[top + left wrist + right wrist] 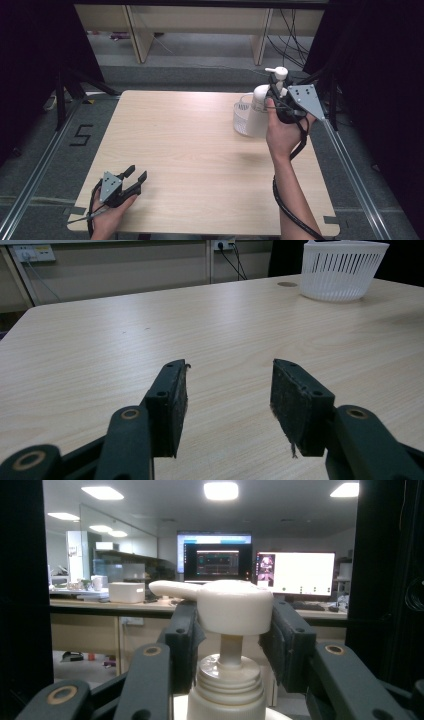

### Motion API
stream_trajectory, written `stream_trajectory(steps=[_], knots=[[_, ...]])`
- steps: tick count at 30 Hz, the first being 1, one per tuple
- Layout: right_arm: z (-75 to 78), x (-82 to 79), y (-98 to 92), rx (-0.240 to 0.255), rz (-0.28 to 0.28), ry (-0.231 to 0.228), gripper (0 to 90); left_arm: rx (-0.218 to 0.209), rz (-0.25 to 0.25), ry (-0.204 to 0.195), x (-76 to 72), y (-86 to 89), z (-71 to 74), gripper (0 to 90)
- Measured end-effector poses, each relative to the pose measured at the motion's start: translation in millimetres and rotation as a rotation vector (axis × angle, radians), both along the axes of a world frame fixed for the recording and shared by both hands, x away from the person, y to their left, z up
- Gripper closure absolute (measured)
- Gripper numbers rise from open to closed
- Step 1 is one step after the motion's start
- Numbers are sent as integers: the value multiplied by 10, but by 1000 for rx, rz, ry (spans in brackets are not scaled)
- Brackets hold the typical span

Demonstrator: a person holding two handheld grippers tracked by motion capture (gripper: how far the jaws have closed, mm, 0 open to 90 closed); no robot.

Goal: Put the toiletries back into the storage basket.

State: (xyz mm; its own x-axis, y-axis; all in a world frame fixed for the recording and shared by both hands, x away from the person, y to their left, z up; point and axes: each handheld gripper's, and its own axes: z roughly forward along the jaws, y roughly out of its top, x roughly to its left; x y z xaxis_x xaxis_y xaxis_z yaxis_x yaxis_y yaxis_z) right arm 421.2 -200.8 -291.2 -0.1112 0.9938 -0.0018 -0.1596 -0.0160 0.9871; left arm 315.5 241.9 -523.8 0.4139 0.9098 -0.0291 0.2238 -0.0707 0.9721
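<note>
A white pump bottle (259,112) stood upright at the far right of the bench (200,165), held off the surface just in front of a white slotted basket (243,116). Its pump head (232,605), with the spout pointing left in the right gripper view, sat raised on its stem above the ribbed collar, squeezed between the right gripper's (278,92) fingers (182,640).
</note>
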Motion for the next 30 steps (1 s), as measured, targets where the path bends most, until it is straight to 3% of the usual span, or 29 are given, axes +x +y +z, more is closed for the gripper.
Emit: stream_trajectory(steps=[13,15,26,30], knots=[[34,91,7,16,1,4,600,-4,-1,1,0,3,0,480],[40,111,2,2,1,-11,601,-2,-1,0,-1,3,0,480],[56,165,42,4,4,9,601,-7,-1,2,0,4,0,479],[76,195,44,-2,8,-8,601,-9,-1,2,1,5,0,479]])
